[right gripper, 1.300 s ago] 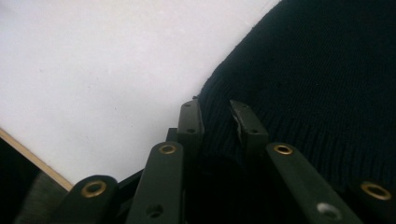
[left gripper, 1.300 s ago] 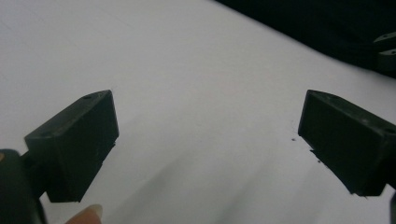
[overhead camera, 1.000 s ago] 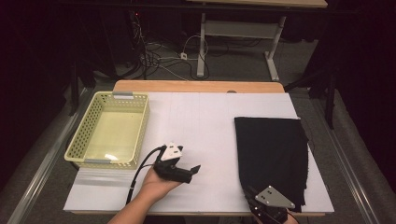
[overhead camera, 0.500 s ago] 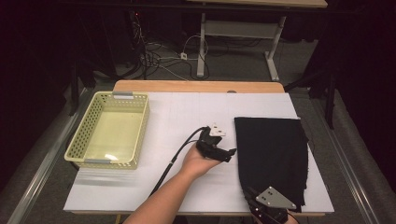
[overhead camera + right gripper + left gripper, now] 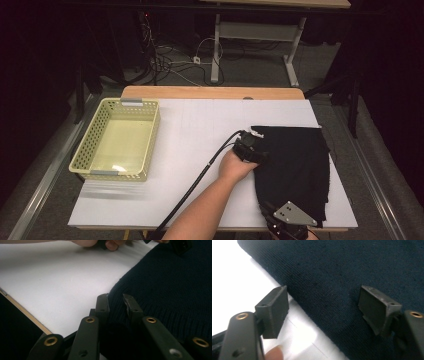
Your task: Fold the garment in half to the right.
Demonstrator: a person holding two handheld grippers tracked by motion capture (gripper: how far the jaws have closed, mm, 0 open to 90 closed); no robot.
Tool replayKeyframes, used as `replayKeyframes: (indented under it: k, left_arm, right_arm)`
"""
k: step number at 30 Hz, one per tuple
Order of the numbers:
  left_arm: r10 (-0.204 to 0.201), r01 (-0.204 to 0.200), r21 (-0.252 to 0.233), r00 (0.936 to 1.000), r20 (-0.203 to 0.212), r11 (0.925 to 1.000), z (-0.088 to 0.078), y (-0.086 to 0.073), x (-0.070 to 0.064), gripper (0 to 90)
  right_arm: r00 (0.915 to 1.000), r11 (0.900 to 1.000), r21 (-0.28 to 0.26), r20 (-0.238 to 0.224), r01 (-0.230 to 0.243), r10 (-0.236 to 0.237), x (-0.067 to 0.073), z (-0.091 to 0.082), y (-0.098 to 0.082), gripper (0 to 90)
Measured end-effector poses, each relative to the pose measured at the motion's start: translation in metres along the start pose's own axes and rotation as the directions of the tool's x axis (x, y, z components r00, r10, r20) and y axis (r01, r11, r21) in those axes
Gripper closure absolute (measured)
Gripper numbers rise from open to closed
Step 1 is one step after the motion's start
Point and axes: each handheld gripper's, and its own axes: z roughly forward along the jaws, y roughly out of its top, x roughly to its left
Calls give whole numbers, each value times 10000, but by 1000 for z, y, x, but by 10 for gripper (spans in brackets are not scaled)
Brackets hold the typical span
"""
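A dark knitted cloth (image 5: 295, 160) lies flat on the right side of the white table (image 5: 200, 125). My left gripper (image 5: 257, 149) is at the cloth's left edge. In the left gripper view its jaws (image 5: 323, 310) stand apart and have just been closing. One pad (image 5: 273, 308) is over the bare table and the other over the cloth (image 5: 352, 272), and neither presses on it. My right gripper (image 5: 267, 207) sits at the cloth's near left corner. In the right gripper view it (image 5: 116, 303) is shut on the cloth's edge (image 5: 170, 282).
A pale yellow perforated basket (image 5: 82, 160) stands on the left of the table, with nothing in it. The left gripper's cable (image 5: 200, 175) trails across the table toward the front edge. Cables and desk legs are on the floor beyond the far edge.
The left hand has moved right from the middle of the table to the cloth's left edge. The right gripper has stayed at the near corner.
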Motion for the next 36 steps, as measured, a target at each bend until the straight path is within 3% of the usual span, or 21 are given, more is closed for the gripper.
replayKeyframes:
  k: [4, 9, 12, 20, 29, 33, 36]
  left_arm:
    - [164, -162, -61, 9996, 239, 9998, -1, -1, -1, 414]
    - [-17, 25, -79, 9956, 941, 10000, -2, -2, -2, 650]
    - [197, -182, -186, 9963, 838, 9997, -3, -3, -4, 732]
    - [234, -210, -435, 9981, 566, 9988, -13, -7, 3, 763]
    - [76, -68, -580, 9999, 145, 9983, -35, -20, 27, 762]
    - [-116, 104, -714, 9998, -163, 9974, -48, -30, 40, 762]
    - [-211, 189, -712, 9993, -299, 9973, -58, -39, 51, 762]
  right_arm:
    - [10000, 10000, -10, -6, -6, 6, 0, 0, 0, 776]
    - [10000, 10000, 9, 21, 6, -6, 2, 0, 0, 776]
    - [10000, 10000, -11, 21, 6, -6, 2, 0, 1, 776]
    - [9998, 9992, -360, 23, 183, -182, 10, 3, 6, 776]
    - [9974, 9967, -447, -203, 679, -688, 32, 20, 23, 775]
    - [9963, 9963, -542, -501, 664, -692, 40, 26, 33, 775]
    - [9928, 9931, -650, -624, 979, -1019, 51, 33, 42, 774]
